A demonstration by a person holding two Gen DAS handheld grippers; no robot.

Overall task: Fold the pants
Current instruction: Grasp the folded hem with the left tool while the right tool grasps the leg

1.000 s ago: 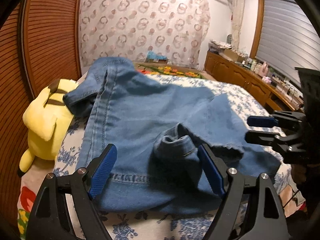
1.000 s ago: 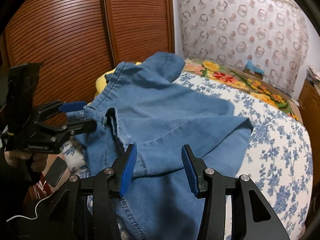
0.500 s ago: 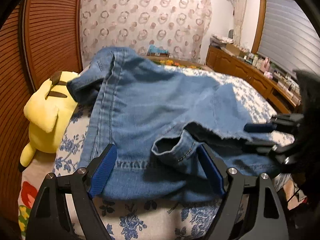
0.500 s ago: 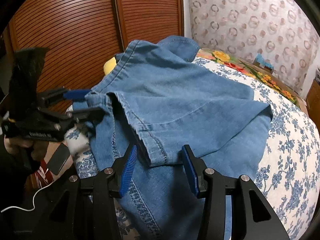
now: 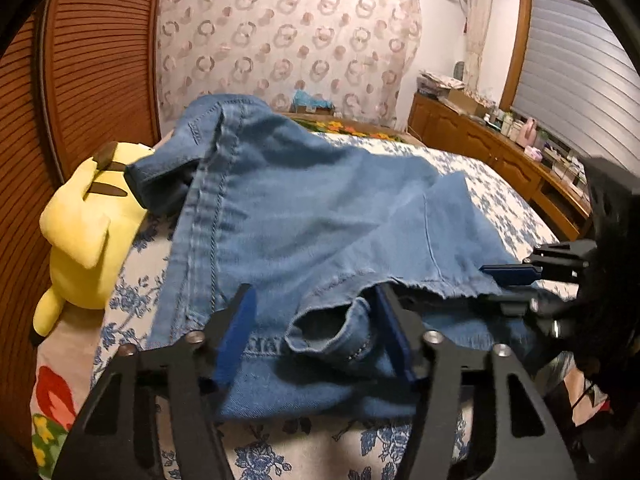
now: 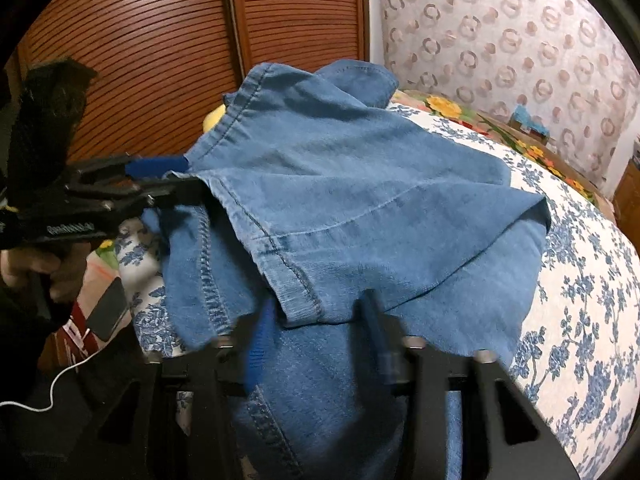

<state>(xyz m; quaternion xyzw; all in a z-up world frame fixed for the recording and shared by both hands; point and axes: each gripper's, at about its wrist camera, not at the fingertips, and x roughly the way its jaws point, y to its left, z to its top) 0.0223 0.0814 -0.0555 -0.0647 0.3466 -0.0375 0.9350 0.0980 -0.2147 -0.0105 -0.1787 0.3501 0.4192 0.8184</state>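
- both grippers' jaws have just been closing around the jeans (image 5: pixel 304 216)' near corners since the earlier frame.
- left gripper (image 5: pixel 316 332): half open, hem cuff between the pads, not yet pinched.
- right gripper (image 6: pixel 316 332): narrower, blurred; grip on the denim unclear.
- pinch both layers fully before lifting.

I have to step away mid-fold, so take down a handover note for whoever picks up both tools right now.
Left tool: jaws just been closing, astride the cuff, not clamped yet.
Right tool: also closing, around the hem corner, not clamped.
Jeans: on the bed, one layer lapped over another, plush beside them.
Left to do: finish both grips, then probably complete the fold.
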